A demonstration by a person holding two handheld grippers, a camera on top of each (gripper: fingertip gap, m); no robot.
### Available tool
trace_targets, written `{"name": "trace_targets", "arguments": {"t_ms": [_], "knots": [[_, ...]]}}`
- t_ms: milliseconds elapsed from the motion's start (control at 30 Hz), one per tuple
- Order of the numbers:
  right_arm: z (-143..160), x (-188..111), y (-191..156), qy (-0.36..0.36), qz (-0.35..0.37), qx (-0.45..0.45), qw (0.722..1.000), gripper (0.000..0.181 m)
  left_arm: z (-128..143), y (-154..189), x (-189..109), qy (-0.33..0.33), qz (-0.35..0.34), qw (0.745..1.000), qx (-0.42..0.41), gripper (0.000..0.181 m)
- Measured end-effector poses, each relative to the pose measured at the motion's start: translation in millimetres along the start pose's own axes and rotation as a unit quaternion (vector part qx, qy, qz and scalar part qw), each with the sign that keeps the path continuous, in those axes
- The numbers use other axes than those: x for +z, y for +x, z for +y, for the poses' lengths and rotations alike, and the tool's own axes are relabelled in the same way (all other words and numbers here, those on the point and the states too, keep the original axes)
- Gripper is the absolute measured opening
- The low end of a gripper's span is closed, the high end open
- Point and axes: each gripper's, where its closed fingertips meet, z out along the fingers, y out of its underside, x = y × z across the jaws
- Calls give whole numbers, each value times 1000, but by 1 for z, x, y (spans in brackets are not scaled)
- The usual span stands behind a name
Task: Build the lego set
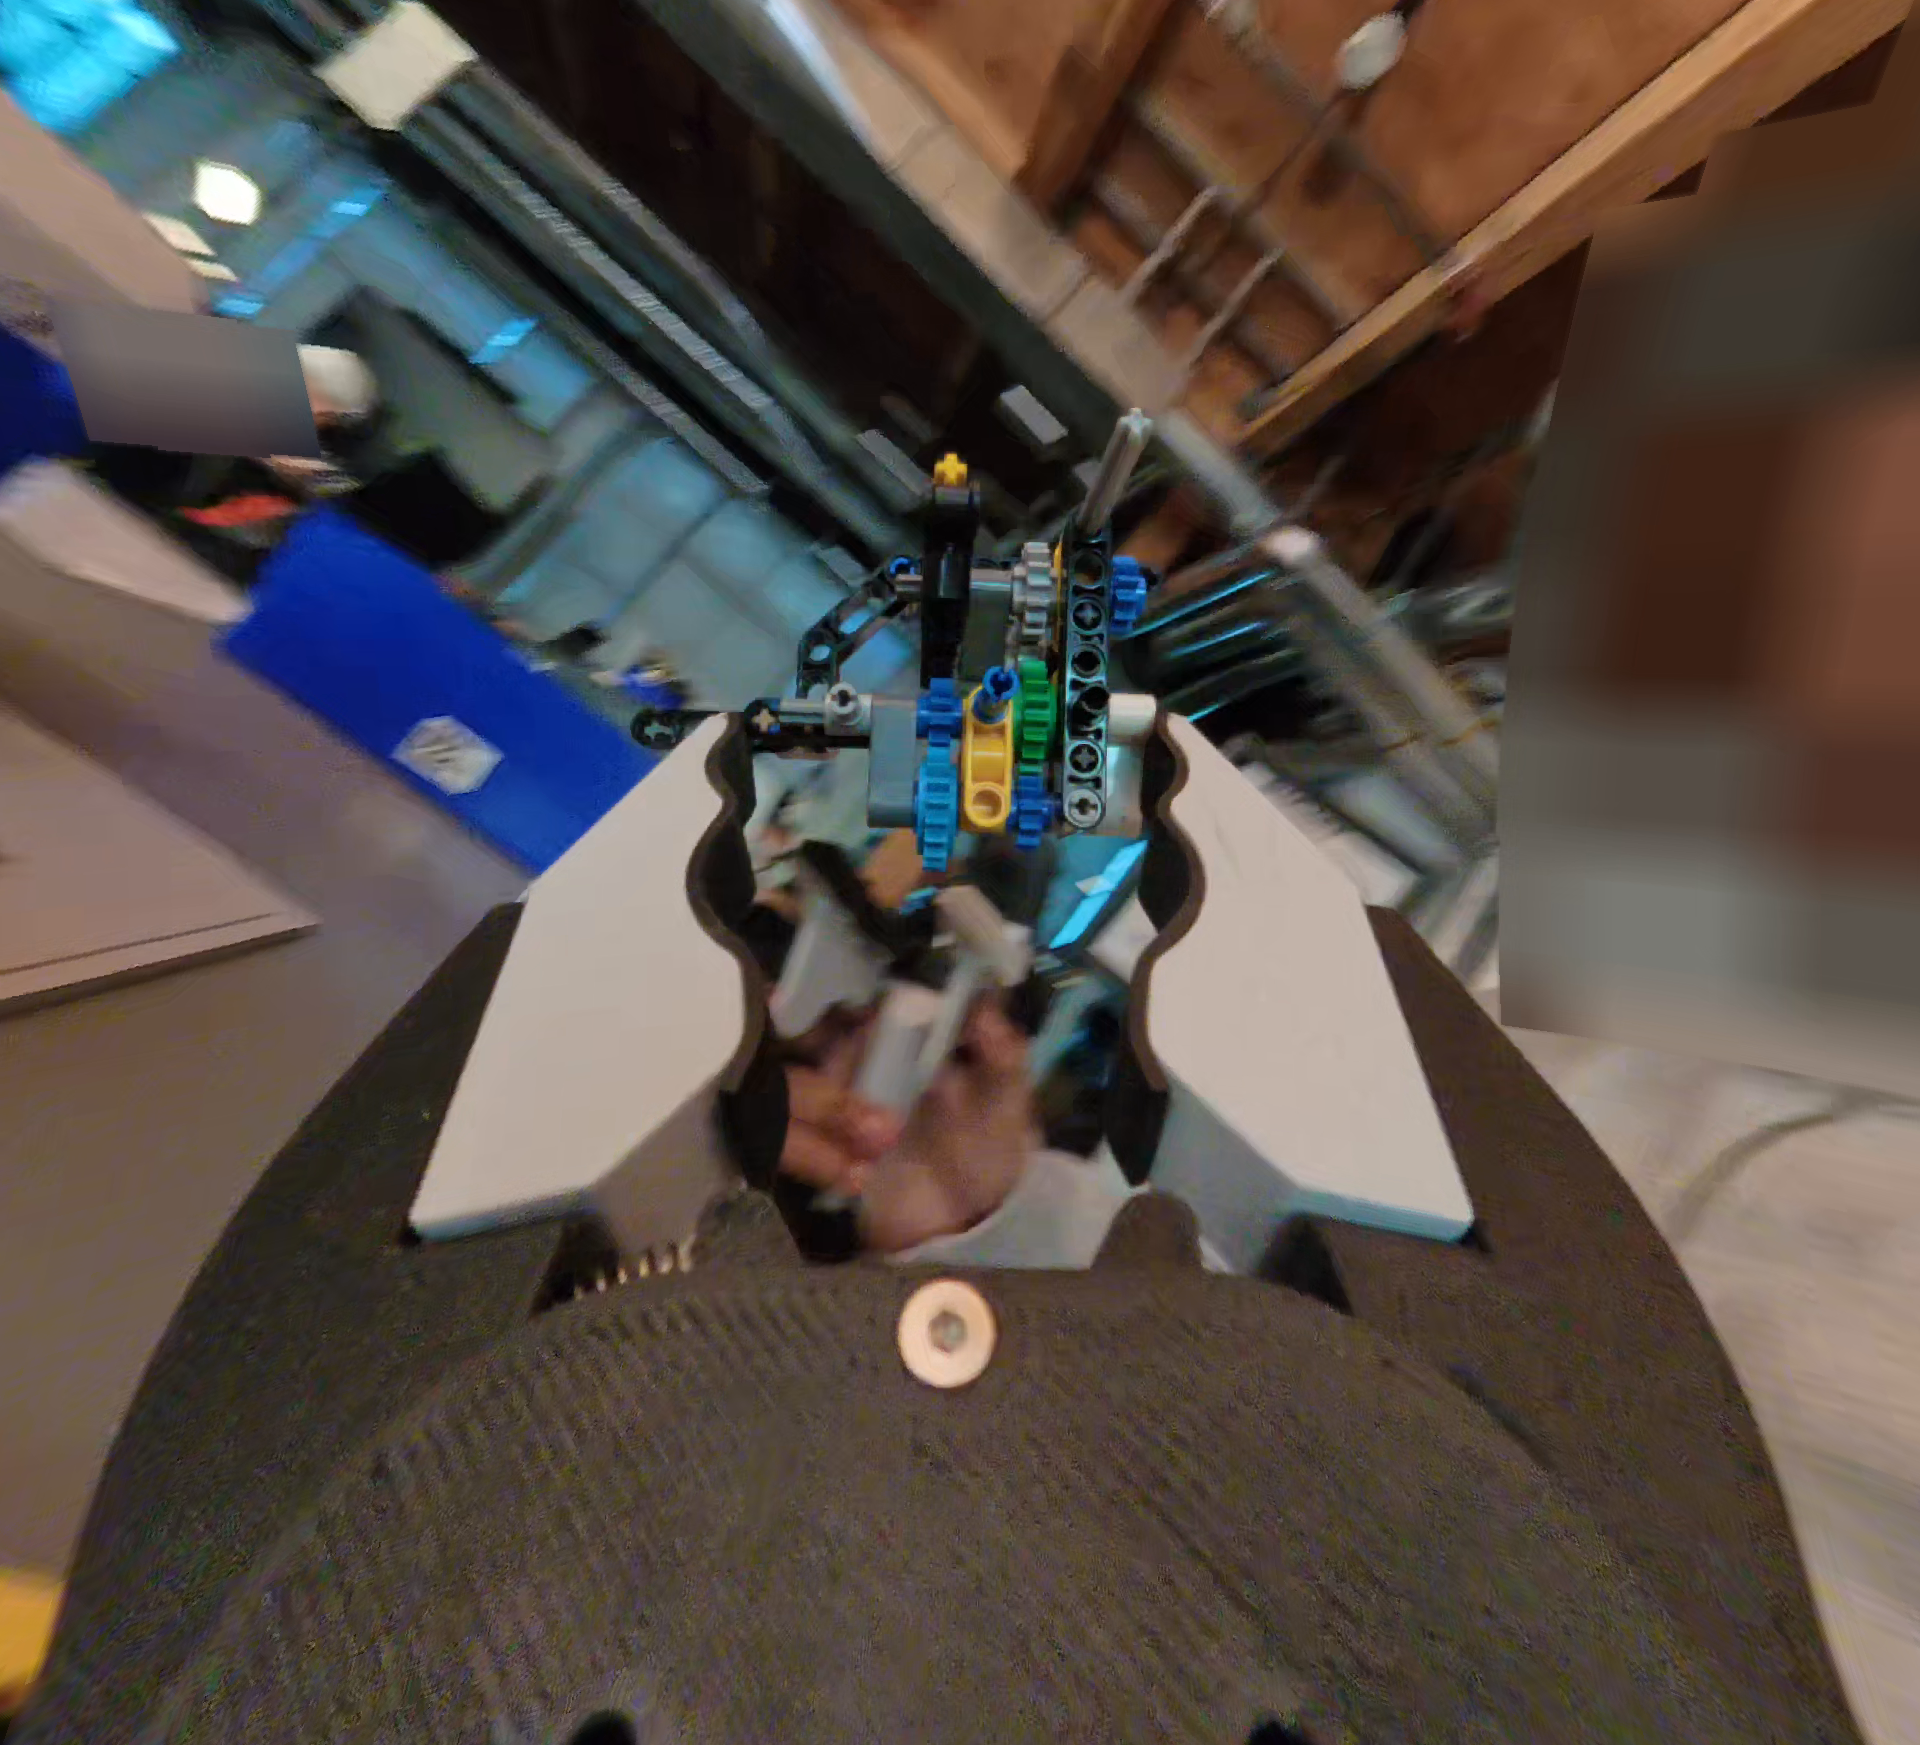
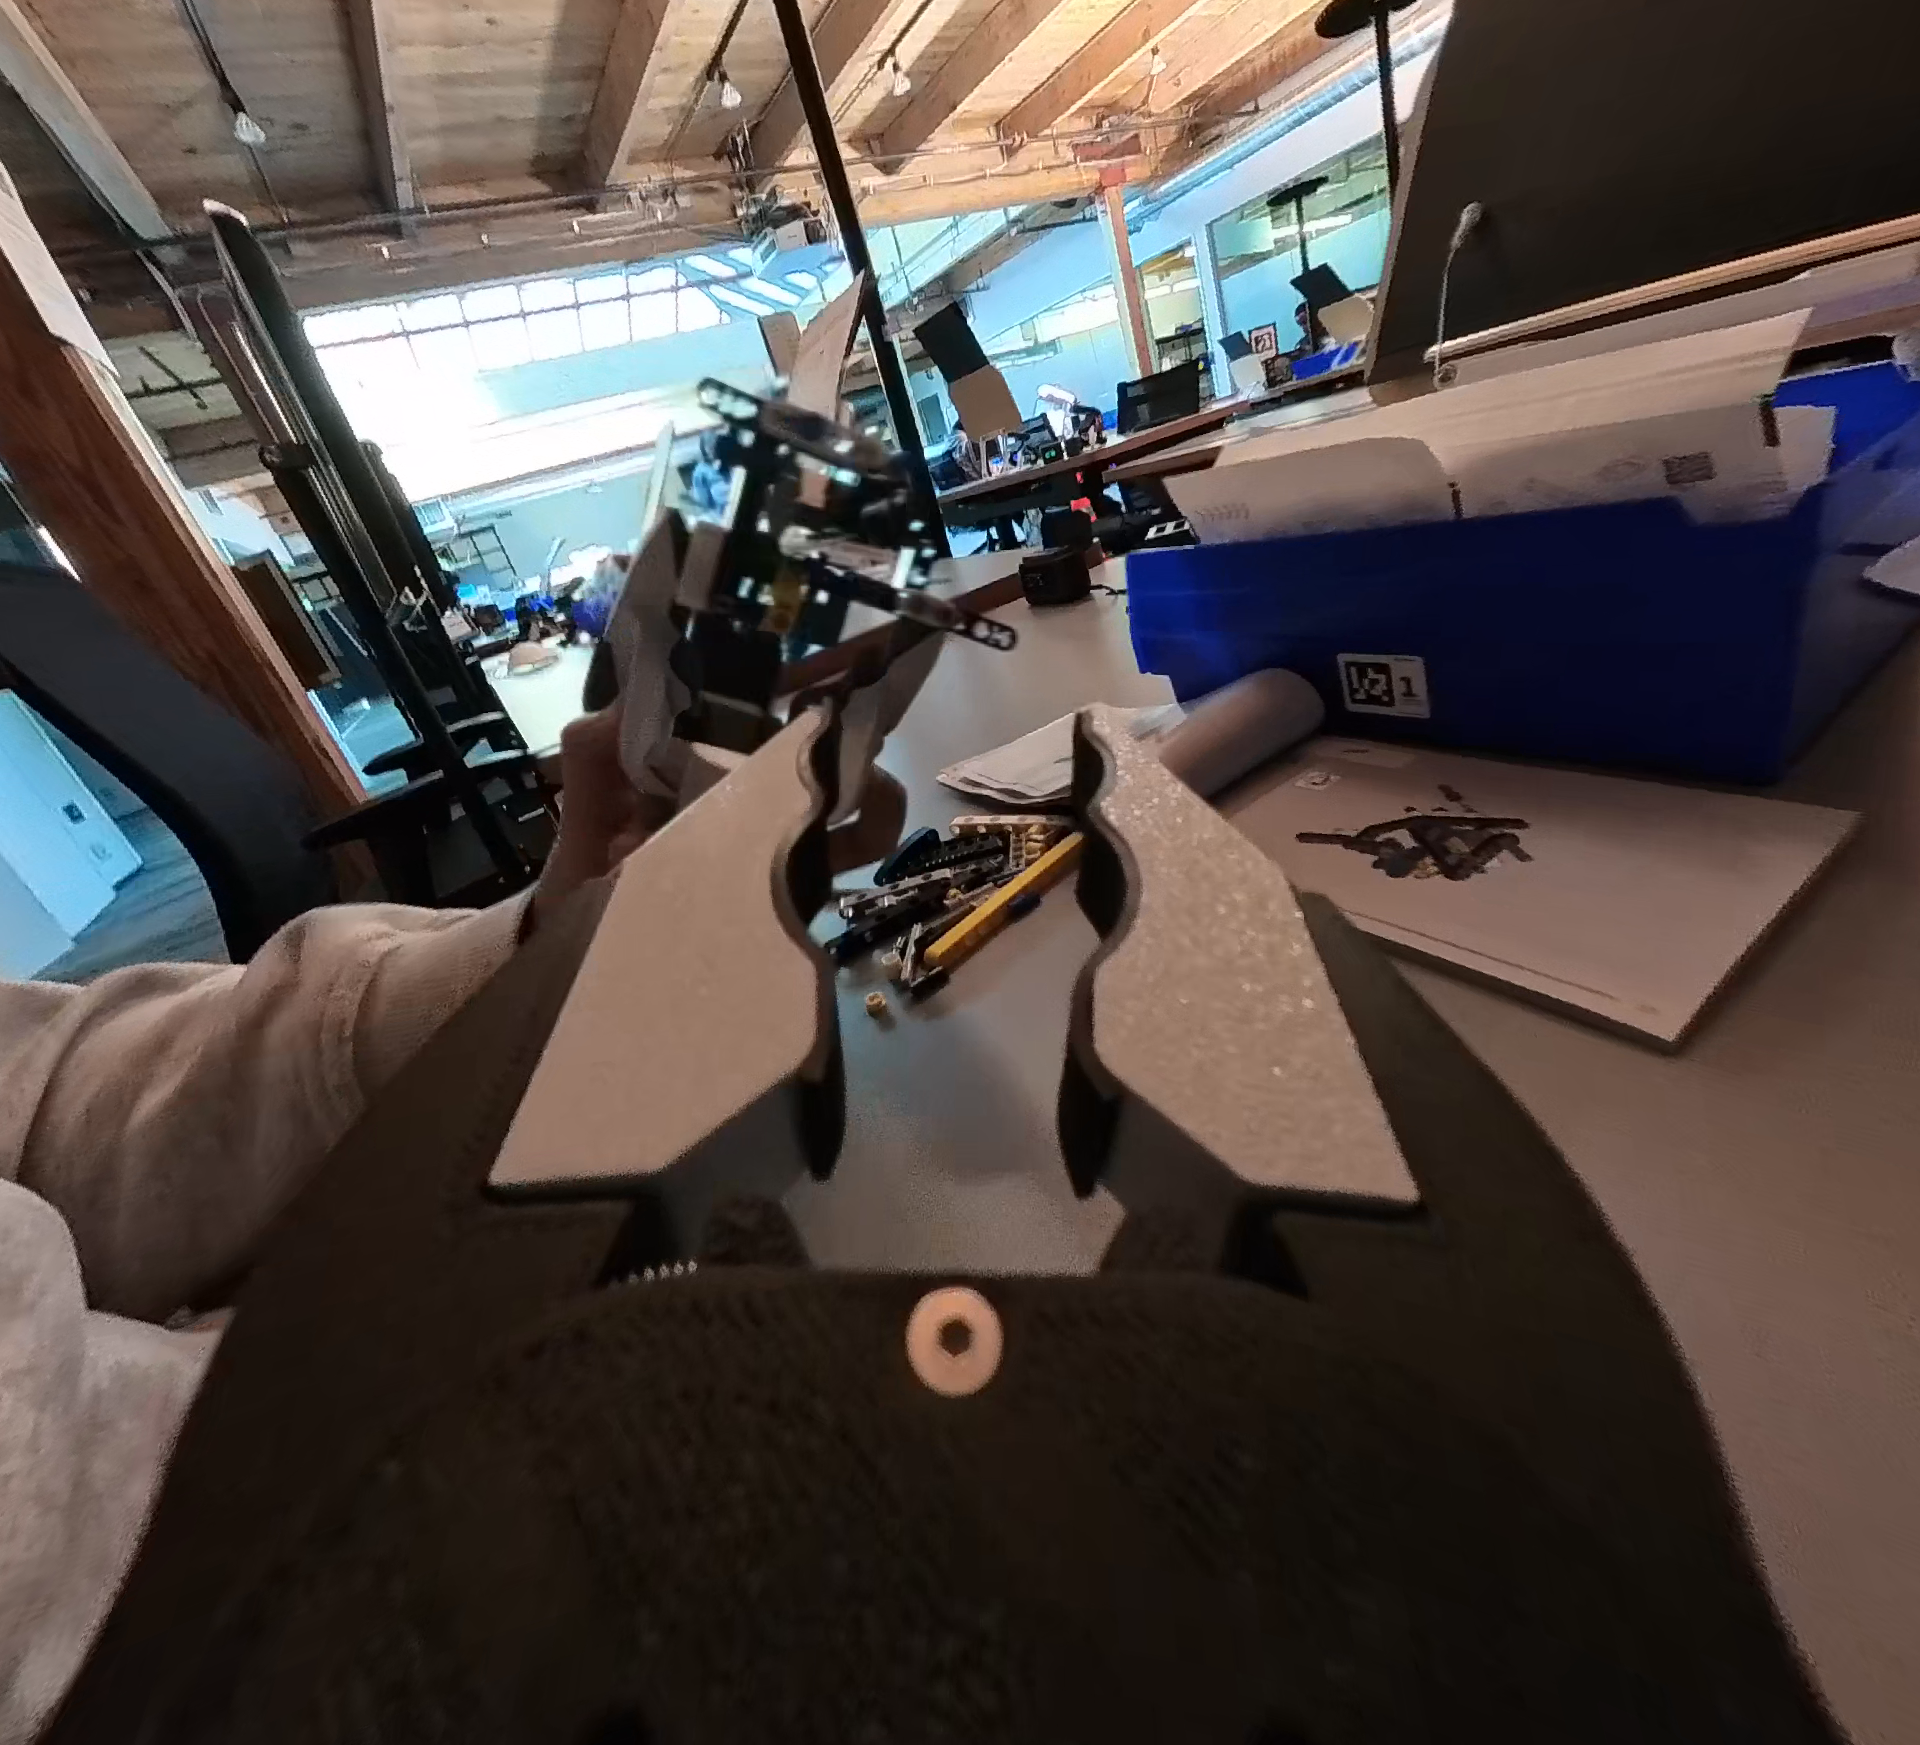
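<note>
Left gripper (image 1: 940, 760) is clamped on the half-built lego assembly of black beams and blue, green and grey gears (image 1: 987, 708), gripping its base and holding it up in the air, probably so the open sides stay reachable. Right gripper (image 2: 951, 739) is released and empty, its fingers straddling the pile of loose black and yellow lego parts (image 2: 951, 895) on the grey tabletop (image 2: 1558, 1228), likely lining up a pick. Open white instruction booklet (image 2: 1507, 885) at its 2 o'clock, blue plastic bin (image 2: 1558, 615) beyond at 1 o'clock.

bright daylight glares through far windows (image 2: 488, 365); left view motion-blurred, both views bent at edges.
</note>
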Motion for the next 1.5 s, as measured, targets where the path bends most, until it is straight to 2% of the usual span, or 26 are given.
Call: {"name": "trace_targets", "arguments": {"t_ms": [100, 167, 267, 400, 467, 500, 633, 767, 1000, 1100, 1233, 1400, 1500], "knots": [[10, 4, -4, -39, -4, -1, 999, 53, 15, -16, 3, -66, -105, 981, 150, 73], [13, 5, -7, -56, -10, 5, 998, 60, 20, -21, 3, -109, -159, 944, 269, 73], [7, 1, -8, -58, -23, 17, 998, 62, 20, -27, 0, -147, -227, 862, 429, 73], [-3, -5, -5, -46, -32, 32, 998, 64, 21, -29, -4, -173, -274, 730, 602, 73], [-5, -6, -5, -38, -38, 41, 998, 65, 27, -28, -2, -178, -278, 682, 652, 72], [-6, -5, -8, -34, -44, 48, 997, 66, 30, -26, 0, -174, -276, 671, 665, 73], [-8, -3, -23, -15, -75, 65, 995, 76, 38, -17, 6, -155, -266, 651, 694, 73], [-9, 0, -34, 4, -79, 50, 996, 87, 47, -16, 10, -154, -266, 620, 722, 73], [16, 5, -31, -79, -69, -16, 994, 87, 59, -24, 9, -184, -255, 594, 740, 73], [25, 4, -30, -112, -76, -21, 991, 84, 60, -29, 7, -199, -250, 590, 741, 73], [28, 3, -28, -129, -91, 14, 987, 83, 63, -34, 5, -221, -240, 585, 743, 73], [29, -3, -27, -150, -113, 37, 981, 73, 67, -32, 4, -232, -222, 591, 740, 73], [30, -7, -26, -164, -115, 35, 979, 75, 73, -30, 4, -236, -206, 592, 743, 73]]}}
